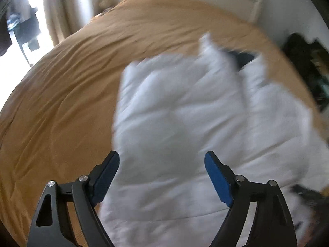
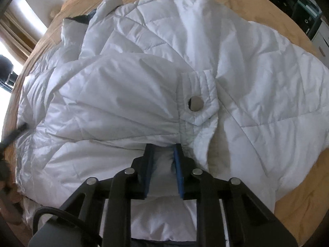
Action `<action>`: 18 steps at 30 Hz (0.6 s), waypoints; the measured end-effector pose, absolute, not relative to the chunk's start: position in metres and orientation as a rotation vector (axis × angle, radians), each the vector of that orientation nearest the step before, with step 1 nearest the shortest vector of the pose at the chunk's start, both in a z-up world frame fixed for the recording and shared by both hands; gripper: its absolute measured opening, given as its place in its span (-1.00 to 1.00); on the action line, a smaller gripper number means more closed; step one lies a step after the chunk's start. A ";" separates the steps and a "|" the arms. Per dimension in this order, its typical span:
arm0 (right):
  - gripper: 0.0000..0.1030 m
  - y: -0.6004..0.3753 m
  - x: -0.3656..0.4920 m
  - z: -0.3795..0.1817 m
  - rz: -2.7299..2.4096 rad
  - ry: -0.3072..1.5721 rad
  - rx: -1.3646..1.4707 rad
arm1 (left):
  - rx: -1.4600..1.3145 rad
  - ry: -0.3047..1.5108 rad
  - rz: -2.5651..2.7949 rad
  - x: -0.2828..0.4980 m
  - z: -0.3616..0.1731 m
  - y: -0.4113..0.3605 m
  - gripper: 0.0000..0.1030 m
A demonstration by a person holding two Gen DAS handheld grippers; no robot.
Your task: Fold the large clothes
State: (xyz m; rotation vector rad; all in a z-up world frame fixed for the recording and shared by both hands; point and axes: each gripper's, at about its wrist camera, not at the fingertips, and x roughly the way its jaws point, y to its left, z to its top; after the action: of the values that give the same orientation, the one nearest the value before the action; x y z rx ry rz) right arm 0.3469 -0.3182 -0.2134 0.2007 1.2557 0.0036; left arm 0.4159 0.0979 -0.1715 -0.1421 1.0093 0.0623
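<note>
On the bed (image 1: 61, 94), the right hand-held gripper (image 2: 163, 150) pinches the white jacket (image 2: 144, 82) by its cuff, while the left hand-held gripper (image 1: 162, 160) gapes empty above it.

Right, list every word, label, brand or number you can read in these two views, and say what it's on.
None can be read.
White quilted puffer jacket: no print or label shows; its round metal snap button looks blank.
Tan bedspread: plain.
Dark cluttered shelves beyond the bed: any markings too small and blurred to read.
Left wrist view: motion-blurred throughout.
</note>
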 end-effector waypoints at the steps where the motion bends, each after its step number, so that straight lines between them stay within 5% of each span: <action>1: -0.55 -0.315 0.349 -0.213 0.001 1.253 0.195 | -0.138 1.007 0.043 0.423 -0.168 0.092 0.72; 5: -0.52 -0.309 0.353 -0.210 -0.013 1.239 0.153 | -0.091 1.105 0.032 0.483 -0.201 0.072 0.72; 9: -0.51 -0.303 0.353 -0.211 -0.003 1.238 0.147 | -0.084 1.140 0.111 0.525 -0.231 0.075 1.00; 12: -0.51 -0.308 0.356 -0.212 0.004 1.230 0.175 | -0.071 1.152 0.151 0.544 -0.233 0.079 0.98; 15: -0.50 -0.309 0.358 -0.210 0.002 1.230 0.159 | -0.125 1.157 0.159 0.530 -0.209 0.091 0.67; 18: -0.50 -0.310 0.359 -0.210 0.007 1.229 0.151 | -0.136 1.146 0.130 0.480 -0.189 0.095 0.76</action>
State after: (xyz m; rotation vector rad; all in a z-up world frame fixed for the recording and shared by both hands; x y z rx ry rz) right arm 0.3589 -0.3101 -0.2097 0.1512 1.2289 0.0075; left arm 0.4801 0.0949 -0.1895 -0.1357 1.1464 0.1297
